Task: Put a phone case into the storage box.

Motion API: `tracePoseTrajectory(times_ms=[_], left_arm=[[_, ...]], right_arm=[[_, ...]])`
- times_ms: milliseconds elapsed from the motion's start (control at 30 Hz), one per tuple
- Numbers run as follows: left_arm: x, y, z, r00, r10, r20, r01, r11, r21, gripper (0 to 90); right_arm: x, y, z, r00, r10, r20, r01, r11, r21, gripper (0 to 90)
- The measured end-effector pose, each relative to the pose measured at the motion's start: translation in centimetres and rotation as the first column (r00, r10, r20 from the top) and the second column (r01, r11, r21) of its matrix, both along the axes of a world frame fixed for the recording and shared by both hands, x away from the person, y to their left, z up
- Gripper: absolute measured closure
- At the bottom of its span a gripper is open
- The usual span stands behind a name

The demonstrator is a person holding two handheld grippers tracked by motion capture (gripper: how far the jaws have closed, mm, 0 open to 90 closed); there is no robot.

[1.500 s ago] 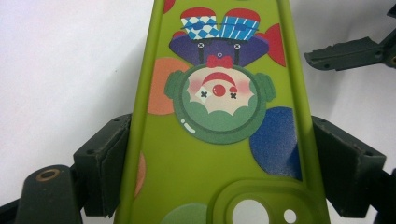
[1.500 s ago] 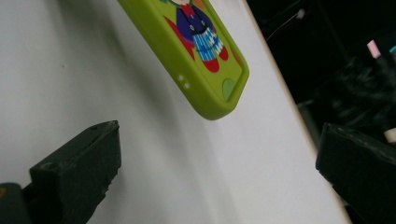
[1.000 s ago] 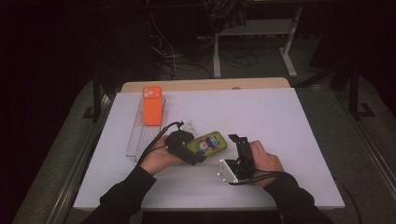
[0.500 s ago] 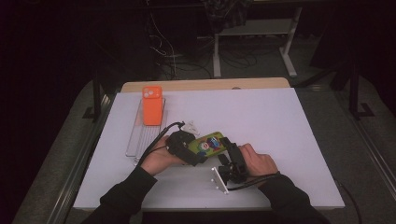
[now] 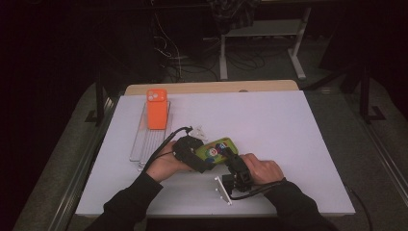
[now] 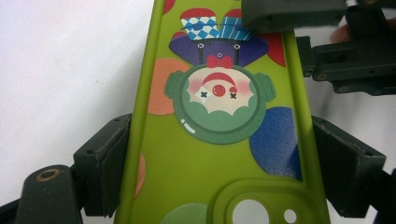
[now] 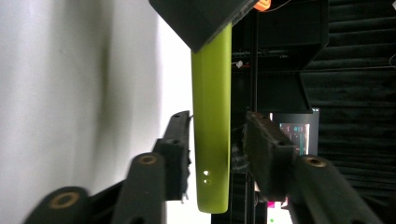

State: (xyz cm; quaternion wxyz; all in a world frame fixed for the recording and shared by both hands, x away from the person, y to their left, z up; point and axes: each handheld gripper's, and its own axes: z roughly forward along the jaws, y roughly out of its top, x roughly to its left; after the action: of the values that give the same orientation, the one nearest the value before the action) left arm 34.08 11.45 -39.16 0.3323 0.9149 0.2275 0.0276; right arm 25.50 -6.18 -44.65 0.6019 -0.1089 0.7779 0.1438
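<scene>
The green phone case [image 6: 219, 154] — matte, rubbery, printed with a clown face and coloured dots — sits just above the white table [image 5: 288, 125], clamped across its width by the left gripper [image 6: 219, 172]. The right gripper [image 7: 219, 149] straddles its thin end edge, jaws just closing, one side seemingly touching, a slight gap at the other.

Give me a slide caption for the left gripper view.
Left gripper clamps a green clown-print phone case by its long edges above the white table.
</scene>
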Motion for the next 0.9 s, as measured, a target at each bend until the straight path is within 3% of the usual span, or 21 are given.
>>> tracePoseTrajectory(times_ms=[133,400,600,700,767,900], left_arm=[[0.13,0.17,0.15,1.0,-0.007,0.001,0.007,1.0,-0.001,15.3],[0.12,0.14,0.01,0.9999,-0.016,-0.005,0.016,0.9998,0.009,15.0],[-0.08,0.26,0.01,0.9998,-0.014,0.012,0.014,0.9998,-0.014,12.9],[-0.15,0.26,0.06,0.9997,-0.025,0.007,0.026,0.9992,-0.031,5.0],[-0.02,0.45,0.17,0.9993,-0.032,0.02,0.032,0.9993,-0.02,0.1],[0.07,0.88,0.39,0.9996,-0.018,0.02,0.019,0.9984,-0.053,0.0]], right_arm=[[-0.11,0.04,-0.01,1.0,0.002,0.001,-0.002,1.0,-0.016,74.2],[-0.33,0.19,-0.12,1.0,0.002,-0.003,-0.002,0.999,-0.051,75.9],[-0.31,0.23,-0.06,0.9999,0.006,-0.015,-0.006,1.0,-0.027,76.1],[-0.17,0.08,0.03,0.9997,-0.006,-0.023,0.005,1.0,-0.022,76.1],[-0.06,-0.03,0.14,0.9994,-0.016,-0.03,0.016,1.0,-0.018,76.1],[0.3,-0.35,0.3,0.9987,-0.035,-0.037,0.035,0.999,0.0,76.0]])
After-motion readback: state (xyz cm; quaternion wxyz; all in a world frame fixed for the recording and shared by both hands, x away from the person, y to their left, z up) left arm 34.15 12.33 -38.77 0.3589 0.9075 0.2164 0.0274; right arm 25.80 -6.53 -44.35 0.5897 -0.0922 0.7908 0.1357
